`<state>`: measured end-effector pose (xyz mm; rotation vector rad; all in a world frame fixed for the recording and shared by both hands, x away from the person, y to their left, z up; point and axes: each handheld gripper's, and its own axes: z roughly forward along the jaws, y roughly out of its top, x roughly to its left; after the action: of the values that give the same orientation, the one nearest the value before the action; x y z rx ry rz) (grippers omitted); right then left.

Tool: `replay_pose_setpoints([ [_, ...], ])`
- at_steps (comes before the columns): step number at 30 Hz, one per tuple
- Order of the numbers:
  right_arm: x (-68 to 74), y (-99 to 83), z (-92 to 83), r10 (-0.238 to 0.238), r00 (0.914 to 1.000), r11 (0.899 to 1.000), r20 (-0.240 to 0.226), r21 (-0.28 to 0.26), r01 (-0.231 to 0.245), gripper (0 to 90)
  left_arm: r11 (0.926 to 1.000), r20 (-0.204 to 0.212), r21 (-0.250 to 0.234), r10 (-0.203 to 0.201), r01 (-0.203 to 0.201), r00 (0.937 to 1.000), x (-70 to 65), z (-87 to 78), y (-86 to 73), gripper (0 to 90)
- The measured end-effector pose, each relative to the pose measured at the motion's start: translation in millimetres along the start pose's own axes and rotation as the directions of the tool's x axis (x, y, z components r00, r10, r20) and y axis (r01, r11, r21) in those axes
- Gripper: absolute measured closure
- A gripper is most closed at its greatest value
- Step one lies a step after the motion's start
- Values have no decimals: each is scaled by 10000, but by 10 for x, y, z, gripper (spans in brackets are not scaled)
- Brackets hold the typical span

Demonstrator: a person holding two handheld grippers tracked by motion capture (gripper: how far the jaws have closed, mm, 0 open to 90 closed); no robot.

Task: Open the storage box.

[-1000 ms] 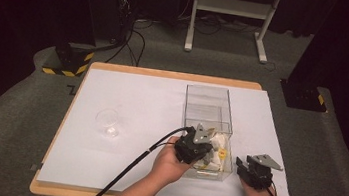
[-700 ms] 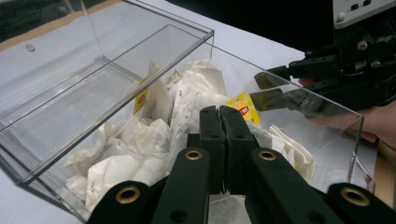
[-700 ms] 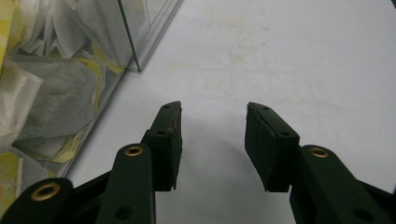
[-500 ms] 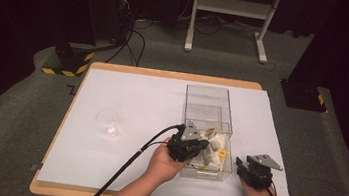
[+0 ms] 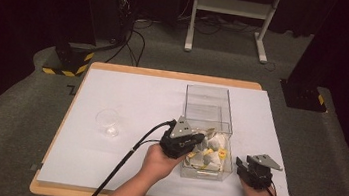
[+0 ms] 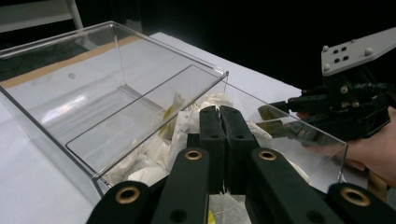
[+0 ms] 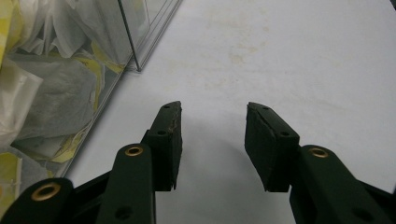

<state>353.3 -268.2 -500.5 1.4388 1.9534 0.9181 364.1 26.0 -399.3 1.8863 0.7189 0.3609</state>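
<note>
A clear two-part box (image 5: 211, 90) stands on the white table. Its near part holds a heap of white tea bags (image 5: 212, 150) with yellow tags; the far part looks bare. My left gripper (image 5: 199, 140) hangs over the box's near left corner. In the left gripper view its jaws (image 6: 220, 109) are pressed together above the tea bags (image 6: 149, 158), with white mesh of a tea bag caught beneath them. My right gripper (image 5: 247, 168) rests open on the table just right of the box, with nothing between its fingers (image 7: 212, 112).
A small clear glass cup (image 5: 108, 122) stands on the left part of the white table cover (image 5: 137, 93). The left gripper's cable (image 5: 124, 162) trails back over the near edge. A white stand (image 5: 228, 14) and black stands are on the floor beyond the table.
My left gripper has drawn back to the left, from over the tea bag heap to the box's near left corner. The right gripper has stayed in place.
</note>
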Motion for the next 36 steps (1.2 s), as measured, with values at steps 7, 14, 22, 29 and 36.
replay_pose_setpoints([
  [7, 1, 0, 0, -3, 10000, 10000, 13, 1, 3, 565, 9982, -181, -598, 16, -27, 9998, 8, -96, 39, 884],
  [14, 3, 0, 0, -3, 10000, 10000, 32, 0, 3, 565, 9936, -354, -1127, -119, 78, 9993, 36, -206, 96, 884],
  [22, 2, 0, 1, 5, 10000, 10000, 25, 4, -5, 565, 9887, -463, -1491, -205, 134, 9987, 70, -306, 166, 884],
  [29, 0, 0, 1, 8, 10000, 10000, 23, 5, -8, 565, 9809, -478, -1940, -240, 143, 9986, 68, -410, 255, 885],
  [36, -1, 0, 0, 9, 10000, 10000, 8, 3, -9, 565, 9740, -465, -2263, -222, 111, 9987, 46, -491, 341, 885],
])
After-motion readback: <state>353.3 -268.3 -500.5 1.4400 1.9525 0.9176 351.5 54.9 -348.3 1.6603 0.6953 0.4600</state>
